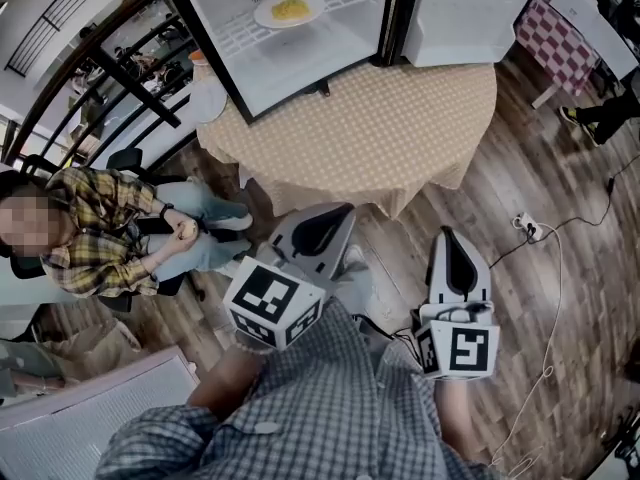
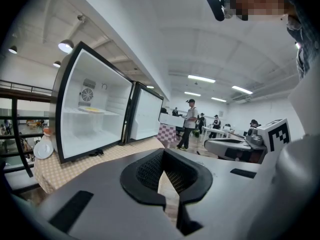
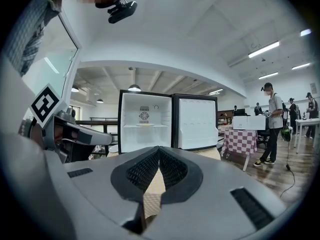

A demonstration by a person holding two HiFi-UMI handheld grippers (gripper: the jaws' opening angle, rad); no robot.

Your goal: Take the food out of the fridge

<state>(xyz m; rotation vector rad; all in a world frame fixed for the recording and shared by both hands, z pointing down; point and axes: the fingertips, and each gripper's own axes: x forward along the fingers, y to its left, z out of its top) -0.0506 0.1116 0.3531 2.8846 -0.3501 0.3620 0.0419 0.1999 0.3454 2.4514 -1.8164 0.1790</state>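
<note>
Here left gripper [image 2: 163, 154] and right gripper [image 3: 159, 150] fingers [image 3: 175, 171] sit closed together, both empty

**Clothing.** The operator wears a long-sleeved checked shirt [image 1: 300, 408] in grey-blue and white.

**Hand units.** Ahead of the shirt are the left hand-held gripper [image 1: 335, 220] and the right hand-held gripper [image 1: 451, 240].
- Each has a pale grey moulded shell, broad at the shirt end and tapering to the tip.
- Black mesh-textured pads [image 2: 150, 171] line the inner faces.
- Black rectangular slots [image 2: 70, 211] are recessed in the shell.

**Markers.** At the shirt end of each unit sits a white cube with black square markers: the left cube [image 1: 272, 305] and the right cube [image 1: 458, 349].

**Head unit.** Above the shirt is a small black camera [image 2: 216, 4], apparently mounted on a headband.
</note>
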